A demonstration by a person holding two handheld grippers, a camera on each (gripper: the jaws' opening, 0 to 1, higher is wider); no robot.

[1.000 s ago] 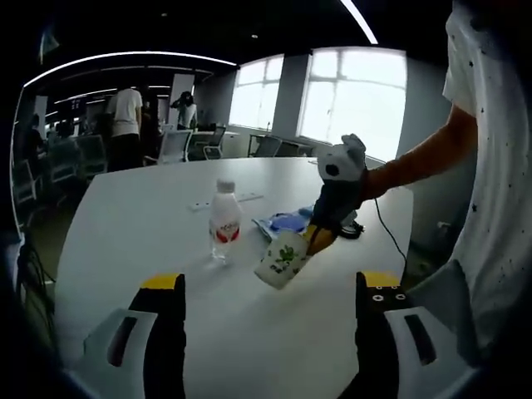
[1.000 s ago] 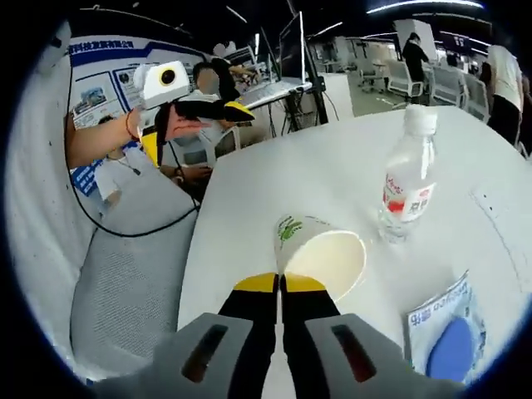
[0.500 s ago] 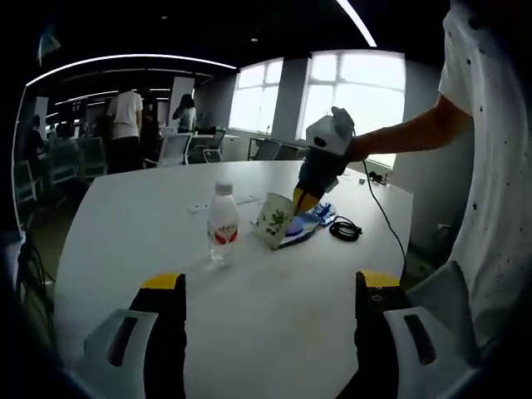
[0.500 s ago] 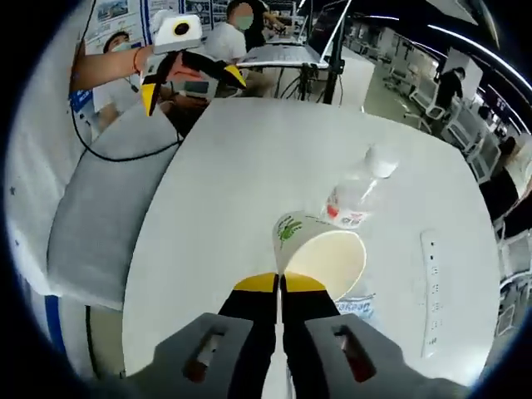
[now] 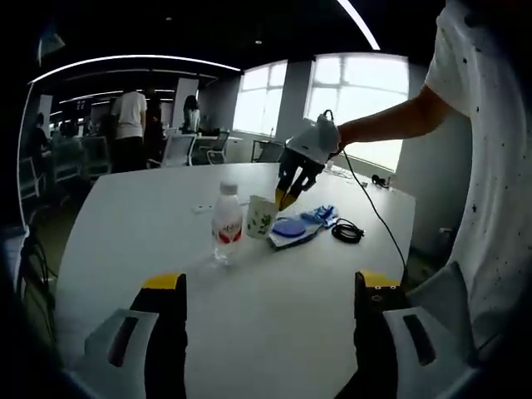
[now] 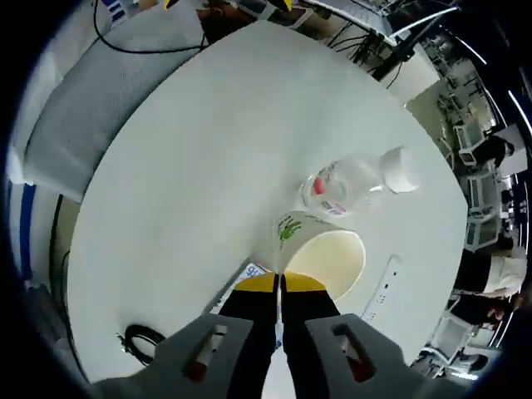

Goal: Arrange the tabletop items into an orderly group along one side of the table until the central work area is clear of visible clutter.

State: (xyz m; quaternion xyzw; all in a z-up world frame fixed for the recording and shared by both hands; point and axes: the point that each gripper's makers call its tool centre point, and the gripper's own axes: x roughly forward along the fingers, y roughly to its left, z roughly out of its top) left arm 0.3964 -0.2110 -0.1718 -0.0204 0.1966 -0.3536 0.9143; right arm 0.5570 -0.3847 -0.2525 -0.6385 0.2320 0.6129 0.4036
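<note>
Cup, white paper with a green leaf print, hangs pinched by its rim between the shut jaws of the right gripper; its cream inside looks empty. At one o'clock from it in the right gripper view stands a clear bottle with a white cap and red label, writing too small to read. The left gripper hovers with jaws spread over the white table; a blue packet lies beside the cup

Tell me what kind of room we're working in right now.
Probably an open-plan office or lab: a large white table, grey mesh office chairs around other desks, big bright windows and long ceiling strip lights.
</note>
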